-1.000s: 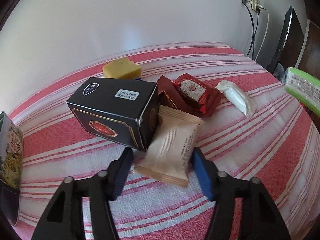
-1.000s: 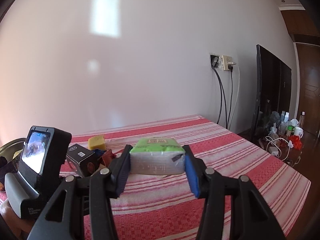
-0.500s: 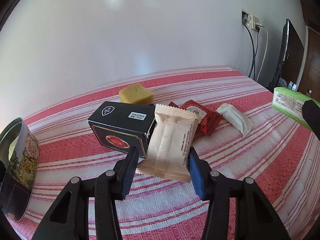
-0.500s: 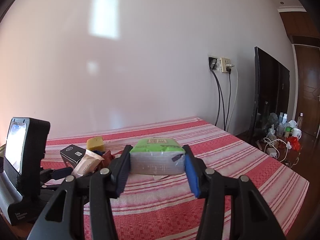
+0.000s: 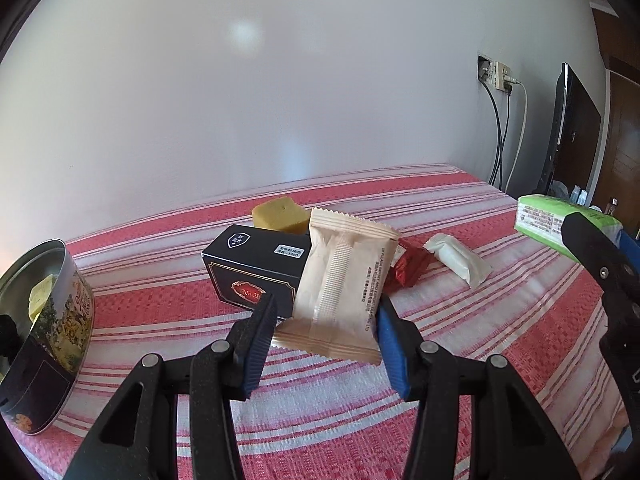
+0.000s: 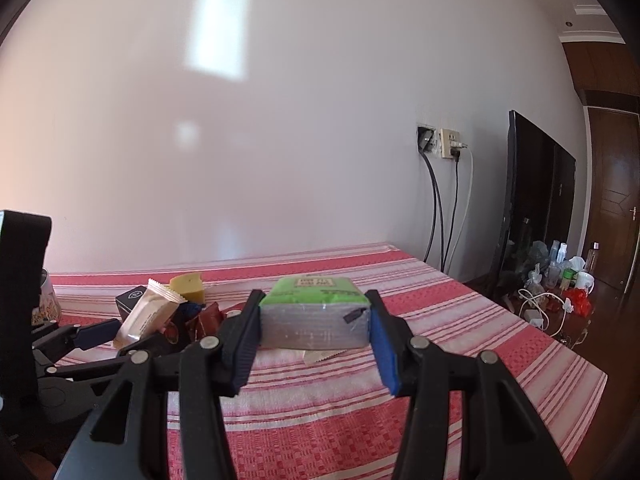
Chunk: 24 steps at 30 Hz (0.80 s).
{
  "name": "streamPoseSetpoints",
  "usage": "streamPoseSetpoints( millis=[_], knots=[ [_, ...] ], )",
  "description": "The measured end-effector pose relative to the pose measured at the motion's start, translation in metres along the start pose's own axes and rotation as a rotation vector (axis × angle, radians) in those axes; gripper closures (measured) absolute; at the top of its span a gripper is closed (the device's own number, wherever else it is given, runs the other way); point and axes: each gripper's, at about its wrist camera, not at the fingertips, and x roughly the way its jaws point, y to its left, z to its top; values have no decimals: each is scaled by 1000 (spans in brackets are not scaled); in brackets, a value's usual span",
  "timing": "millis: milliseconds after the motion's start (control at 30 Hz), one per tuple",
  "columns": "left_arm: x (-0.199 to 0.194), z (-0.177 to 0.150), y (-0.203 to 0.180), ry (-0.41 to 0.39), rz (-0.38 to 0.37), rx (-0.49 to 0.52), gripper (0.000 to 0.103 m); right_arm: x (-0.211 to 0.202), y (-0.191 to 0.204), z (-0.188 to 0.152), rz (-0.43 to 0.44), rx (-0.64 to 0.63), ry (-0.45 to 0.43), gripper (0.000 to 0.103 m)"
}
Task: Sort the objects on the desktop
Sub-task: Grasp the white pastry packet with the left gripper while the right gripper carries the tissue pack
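Left wrist only: tin [image 5: 44, 320] beside black box [image 5: 256, 276].

We see the left gripper [image 5: 326, 330] clamped on a beige snack packet [image 5: 342, 286], held up off the red-and-white striped cloth [image 5: 320, 412] in front of a black box [image 5: 256, 270]. Behind the box sits a yellow block [image 5: 280, 214], and to the right lie a red wrapper [image 5: 412, 270] and a white sachet [image 5: 458, 260] — both flat on the cloth. At the far left stands an open printed tin [image 5: 46, 332] with pale yellow pieces inside, and at the right edge we catch the right gripper [image 5: 600, 256] carrying a green-topped pack [image 5: 544, 220] — its far side is cut off.
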Motion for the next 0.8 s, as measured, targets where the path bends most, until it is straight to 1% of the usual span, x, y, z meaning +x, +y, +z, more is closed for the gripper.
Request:
streamPoseSetpoints(
  millis=[167, 267, 433, 567, 800],
  knots=[
    [-24, -4, 9, -66, 38, 4, 51, -4, 6, -2, 37, 35, 12, 52],
    [-36, -8, 19, -88, 55, 1, 51, -8, 14, -3, 62, 41, 18, 52],
    [-49, -14, 42, -80, 69, -35, 51, -18, 36, -1, 118, 41, 23, 52],
    [-60, -21, 64, -79, 94, -63, 51, -26, 58, -1, 161, 25, 25, 52],
    [-80, -27, 110, -89, 144, -127, 51, -38, 107, 4, 259, -10, 19, 52]
  ],
)
